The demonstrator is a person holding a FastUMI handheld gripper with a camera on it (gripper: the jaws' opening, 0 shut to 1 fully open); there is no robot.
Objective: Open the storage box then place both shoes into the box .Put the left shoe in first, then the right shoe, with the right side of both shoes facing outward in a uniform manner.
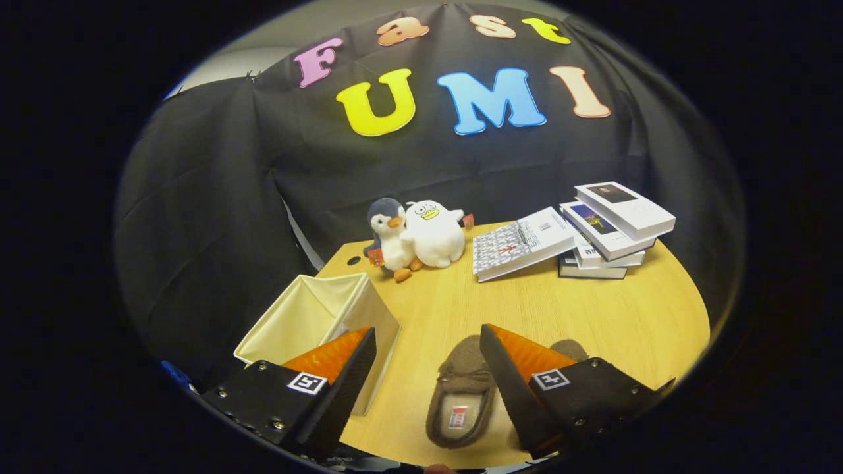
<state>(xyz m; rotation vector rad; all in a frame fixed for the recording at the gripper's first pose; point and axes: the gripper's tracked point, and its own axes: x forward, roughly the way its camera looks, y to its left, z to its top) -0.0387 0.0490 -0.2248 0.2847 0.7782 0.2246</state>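
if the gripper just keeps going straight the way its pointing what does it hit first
Probably the brown slipper, which lies on the table between the open gripper's fingers. Depth is unclear; it may pass above it toward bare tabletop short of the plush toys.

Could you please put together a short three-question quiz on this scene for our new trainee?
1. True or false: the claw is open, its fingers apart and holding nothing.
2. What lies between the claw's fingers on the wooden table? A) a brown slipper B) a book C) a plush penguin
3. Fill in: the cream fabric storage box stands open-topped beside the ___ finger.

Key: 1 true. 2 A, the brown slipper; a second slipper peeks past the right finger. 3 left.
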